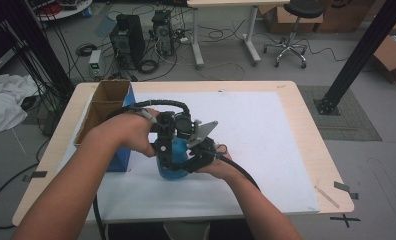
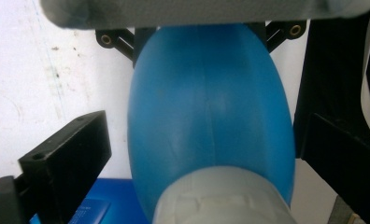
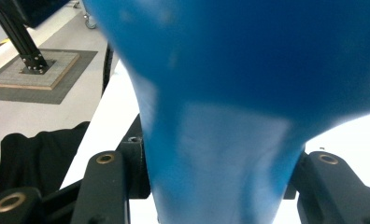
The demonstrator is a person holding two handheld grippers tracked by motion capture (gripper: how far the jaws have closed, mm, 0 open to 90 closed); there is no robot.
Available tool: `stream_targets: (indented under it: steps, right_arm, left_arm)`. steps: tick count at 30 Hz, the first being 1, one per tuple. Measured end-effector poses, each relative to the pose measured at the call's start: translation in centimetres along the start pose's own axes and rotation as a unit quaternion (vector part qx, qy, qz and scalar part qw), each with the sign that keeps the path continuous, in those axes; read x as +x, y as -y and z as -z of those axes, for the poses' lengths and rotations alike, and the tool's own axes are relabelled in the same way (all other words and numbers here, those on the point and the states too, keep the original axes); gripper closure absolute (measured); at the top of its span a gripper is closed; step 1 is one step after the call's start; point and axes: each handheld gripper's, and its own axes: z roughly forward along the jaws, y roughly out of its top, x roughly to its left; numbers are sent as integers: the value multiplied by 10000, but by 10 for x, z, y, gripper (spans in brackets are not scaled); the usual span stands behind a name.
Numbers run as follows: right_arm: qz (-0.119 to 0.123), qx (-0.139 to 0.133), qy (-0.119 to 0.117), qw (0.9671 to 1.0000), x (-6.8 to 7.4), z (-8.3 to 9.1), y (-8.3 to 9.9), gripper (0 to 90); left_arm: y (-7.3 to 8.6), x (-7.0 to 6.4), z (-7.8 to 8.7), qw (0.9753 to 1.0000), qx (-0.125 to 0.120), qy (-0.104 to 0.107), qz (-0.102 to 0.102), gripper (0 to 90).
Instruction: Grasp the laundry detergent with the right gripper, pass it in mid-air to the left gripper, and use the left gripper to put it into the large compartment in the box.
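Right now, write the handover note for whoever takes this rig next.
Left tongs: jaws either side of the blue bulb-shaped object, a gap showing on the left jaw's side; grip not confirmed.
Right tongs: jaws against both sides of the object's narrow neck, holding it.
The object is over the white mat, next to the open cardboard box with blue sides at the table's left; whether it rests on the mat is unclear.
Done: object grasped between both tools.
Left: likely working the neck end or placing it; the goal cannot be read from here.
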Motion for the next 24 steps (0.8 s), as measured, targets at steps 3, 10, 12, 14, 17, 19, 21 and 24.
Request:
stream_targets:
  steps: [3,10,12,14,17,19,21,24]
  right_arm:
    - [-4,-1,8,10000,0,0,0,466]
    - [-35,34,60,10000,0,2,0,466]
    - [68,-8,72,10000,-2,2,0,466]
    - [58,-12,83,9999,-2,2,0,466]
    - [62,0,66,10000,-2,1,0,466]
    - [67,-19,57,10000,-2,0,0,466]
    - [55,-4,57,10000,-2,0,0,465]
    - [42,-2,44,10000,-2,0,0,465]
  left_arm:
    - [0,0,1,10000,-43,26,9,67]
    - [-1,1,3,10000,30,-83,32,148]
    - [-2,0,2,9999,78,-80,16,158]
    - [-3,0,1,9999,130,-105,24,159]
    - [-3,-1,1,9998,135,-116,5,170]
    - [-3,-1,0,9997,167,-193,13,200]
    - [-3,-2,0,9996,185,-234,-6,236]
    - [-2,-1,0,9996,167,-217,4,236]
